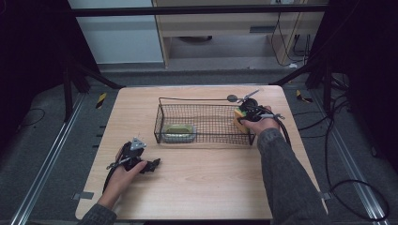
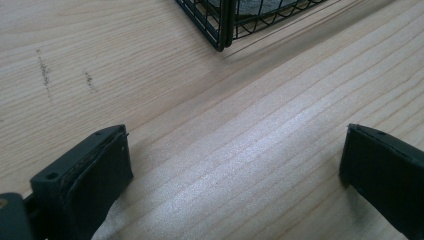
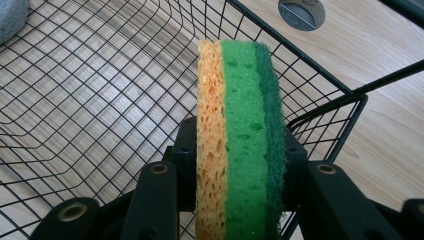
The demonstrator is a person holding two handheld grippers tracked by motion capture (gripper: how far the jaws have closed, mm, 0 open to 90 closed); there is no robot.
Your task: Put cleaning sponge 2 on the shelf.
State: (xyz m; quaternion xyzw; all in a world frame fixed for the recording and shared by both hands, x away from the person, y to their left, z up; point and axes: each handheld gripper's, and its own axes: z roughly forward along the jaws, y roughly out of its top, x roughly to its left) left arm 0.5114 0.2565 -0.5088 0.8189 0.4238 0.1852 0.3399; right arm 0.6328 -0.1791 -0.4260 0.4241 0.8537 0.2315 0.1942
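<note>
1. The tabletop (image 1: 197, 178) is carrying a wire basket (image 1: 205, 123); a green-grey dish (image 1: 178, 132) is sitting in the basket's left end, so the right end is offering the free floor.
2. The right gripper (image 3: 235, 165) is holding a sponge (image 3: 240, 140) over the basket's right end, fingers clamped on its broad faces. To do this well, I would judge: be lowering it inside the rim, clear of the wires, and be releasing only near the mesh.
3. The sponge is standing on edge, long axis running away from the gripper toward the basket's far side, orange layer on one side, dark scourer on the other.
4. The left gripper (image 1: 149, 165) is resting on the tabletop, fingers (image 2: 95, 170) wide apart, holding nothing.
</note>
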